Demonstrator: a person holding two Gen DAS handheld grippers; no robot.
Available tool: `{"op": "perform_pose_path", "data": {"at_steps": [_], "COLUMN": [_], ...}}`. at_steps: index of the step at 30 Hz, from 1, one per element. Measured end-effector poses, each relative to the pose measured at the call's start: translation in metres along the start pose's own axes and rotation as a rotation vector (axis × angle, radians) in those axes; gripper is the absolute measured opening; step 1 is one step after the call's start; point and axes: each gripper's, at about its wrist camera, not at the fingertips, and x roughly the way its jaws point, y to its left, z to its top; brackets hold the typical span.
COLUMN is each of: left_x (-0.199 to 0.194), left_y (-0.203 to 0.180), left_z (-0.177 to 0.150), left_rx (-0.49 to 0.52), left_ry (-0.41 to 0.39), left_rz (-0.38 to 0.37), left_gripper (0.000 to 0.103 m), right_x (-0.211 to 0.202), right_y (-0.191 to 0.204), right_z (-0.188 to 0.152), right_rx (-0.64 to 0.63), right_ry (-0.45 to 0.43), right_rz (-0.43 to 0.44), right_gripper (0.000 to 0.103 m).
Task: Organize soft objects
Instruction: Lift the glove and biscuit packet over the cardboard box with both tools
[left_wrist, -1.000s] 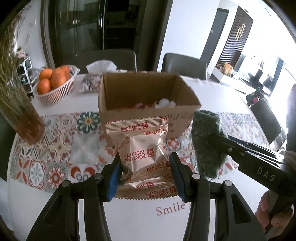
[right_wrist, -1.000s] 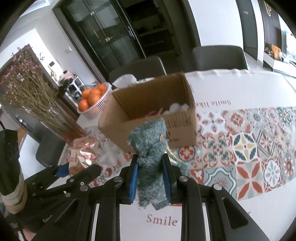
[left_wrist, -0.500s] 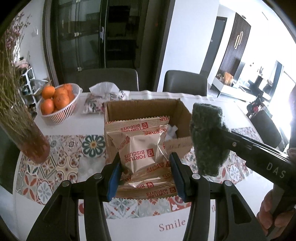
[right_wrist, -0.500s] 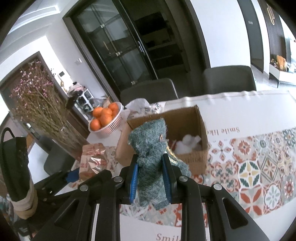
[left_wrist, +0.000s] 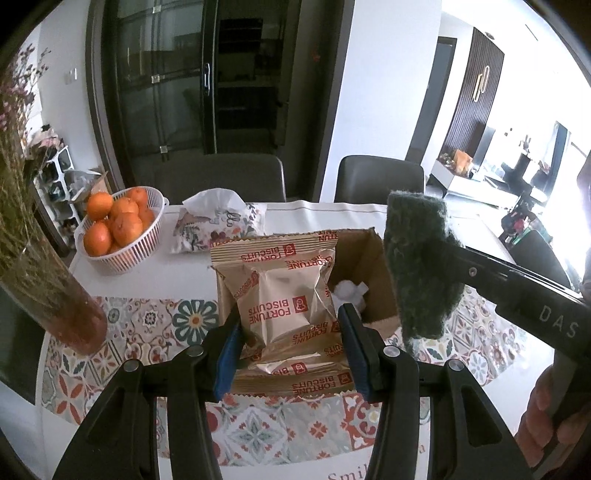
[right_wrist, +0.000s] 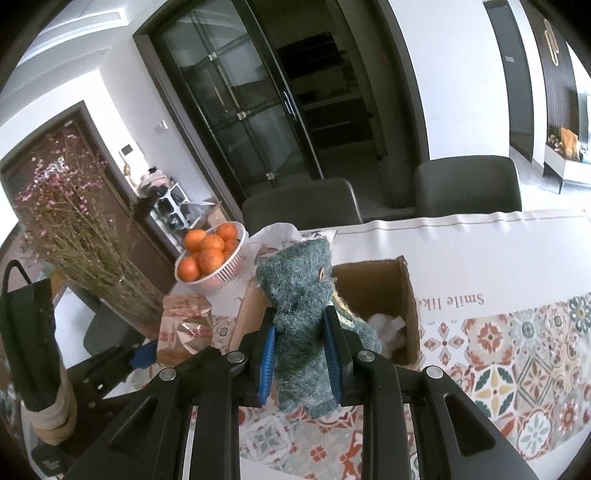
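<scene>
My left gripper (left_wrist: 290, 345) is shut on a gold Fortune Biscuits packet (left_wrist: 280, 306) and holds it in the air in front of the open cardboard box (left_wrist: 364, 258). My right gripper (right_wrist: 300, 349) is shut on a teal knitted soft toy (right_wrist: 301, 314) and holds it above the near side of the same box (right_wrist: 388, 295). The toy also shows in the left wrist view (left_wrist: 419, 269), to the right of the packet. White soft items (right_wrist: 386, 326) lie inside the box. The packet shows in the right wrist view (right_wrist: 184, 326) at the left.
A white basket of oranges (left_wrist: 118, 230) and a floral tissue pouch (left_wrist: 218, 225) stand behind the box. A glass vase of dried flowers (left_wrist: 44, 288) stands at the left. Two dark chairs (right_wrist: 467, 186) stand at the table's far edge. A patterned runner (right_wrist: 517, 362) covers the table.
Both grippers have risen with their loads: the box and table now sit lower and farther in both views. The grips are unchanged.
</scene>
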Motion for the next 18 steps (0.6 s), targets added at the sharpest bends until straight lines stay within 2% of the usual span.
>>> {"op": "perform_pose_path", "data": {"at_steps": [9,18], "left_x": [0.027,0.070], "left_y": [0.006,0.014], "left_z": [0.018,0.027], "left_rx": [0.015,0.036], "left_ry": [0.016,0.072], "left_rz": [0.022,0.031], "left_gripper": [0.050,0.050], "right_x": [0.035,0.084], "right_y": [-0.009,-0.020], "right_z": [0.020,0.023], "right_rx": [-0.024,-0.070], "right_ry": [0.050,0.158], "right_rz": [-0.026,-0.077], "right_gripper": [0.025,0.025]}}
